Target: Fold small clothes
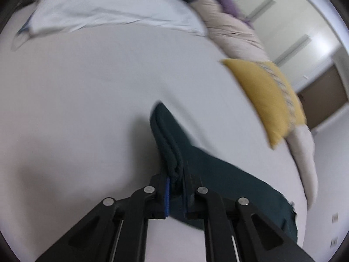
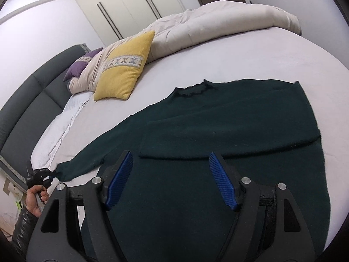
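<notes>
A dark green sweater (image 2: 218,118) lies flat on the white bed sheet (image 2: 218,61), its right sleeve folded across the chest. Its left sleeve (image 2: 91,155) stretches out to the left. My left gripper (image 1: 174,181) is shut on the cuff of that sleeve (image 1: 172,152); it also shows small in the right wrist view (image 2: 47,175), held by a hand. My right gripper (image 2: 172,174) is open and empty, hovering over the sweater's lower body.
A yellow cushion (image 2: 124,72) and a purple cushion (image 2: 80,65) lean on a rolled beige duvet (image 2: 196,26) along the far side of the bed. A white pillow (image 1: 98,8) lies by the dark headboard (image 2: 32,100). Wardrobe doors (image 2: 122,2) stand behind.
</notes>
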`<state>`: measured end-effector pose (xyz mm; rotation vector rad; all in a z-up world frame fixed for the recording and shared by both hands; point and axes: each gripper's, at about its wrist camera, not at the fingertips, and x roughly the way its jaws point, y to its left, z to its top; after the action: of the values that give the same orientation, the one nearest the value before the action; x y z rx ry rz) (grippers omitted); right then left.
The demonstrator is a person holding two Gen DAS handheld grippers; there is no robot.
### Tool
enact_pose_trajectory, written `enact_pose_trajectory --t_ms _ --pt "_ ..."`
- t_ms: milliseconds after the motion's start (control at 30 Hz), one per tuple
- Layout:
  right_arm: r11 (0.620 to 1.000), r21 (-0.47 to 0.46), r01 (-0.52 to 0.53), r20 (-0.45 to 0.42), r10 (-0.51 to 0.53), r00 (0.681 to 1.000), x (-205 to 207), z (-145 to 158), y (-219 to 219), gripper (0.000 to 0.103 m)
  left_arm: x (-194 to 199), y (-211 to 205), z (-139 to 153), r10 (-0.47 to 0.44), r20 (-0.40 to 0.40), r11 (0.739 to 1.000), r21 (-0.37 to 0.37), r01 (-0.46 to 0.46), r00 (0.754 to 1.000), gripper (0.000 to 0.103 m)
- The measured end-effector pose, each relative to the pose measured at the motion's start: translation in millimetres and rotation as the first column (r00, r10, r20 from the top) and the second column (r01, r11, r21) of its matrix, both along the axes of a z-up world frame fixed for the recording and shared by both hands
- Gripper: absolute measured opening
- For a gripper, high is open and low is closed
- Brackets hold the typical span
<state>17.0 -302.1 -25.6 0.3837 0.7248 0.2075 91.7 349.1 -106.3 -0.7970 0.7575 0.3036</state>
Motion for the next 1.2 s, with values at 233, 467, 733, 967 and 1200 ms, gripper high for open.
enact_pose_trajectory --t_ms 233,467,733,967,1200 --pt "0.998 0.055 0.032 -0.027 -0.030 0.999 -8.9 -11.2 -31.7 0.071 34.2 -186.6 73.5 -0.383 0.163 0.924 0.073 0.376 0.909 0.009" --pt "0.994 0.086 0.060 -0.096 -0.052 0.994 -9.1 -37.2 -53.1 0.071 49.8 -370.8 23.5 -0.645 0.090 0.764 0.092 0.639 0.759 0.011" --pt "0.981 0.188 0.036 -0.181 -0.001 0.983 21.3 -67.2 -41.4 0.071 11.5 -373.3 6.2 -0.672 0.114 0.740 0.055 0.671 0.732 0.060" --pt "0.976 0.198 -0.094 -0.234 0.140 0.962 80.0 -81.5 38.5 0.069 -11.9 -274.7 30.1 -0.547 0.193 0.837 0.098 0.539 0.815 0.067" --pt "0.989 0.022 -0.149 -0.312 0.149 0.938 115.6 -89.1 99.7 0.007 -6.7 -227.9 27.2 -0.475 0.177 0.880 0.078 0.468 0.862 0.067"
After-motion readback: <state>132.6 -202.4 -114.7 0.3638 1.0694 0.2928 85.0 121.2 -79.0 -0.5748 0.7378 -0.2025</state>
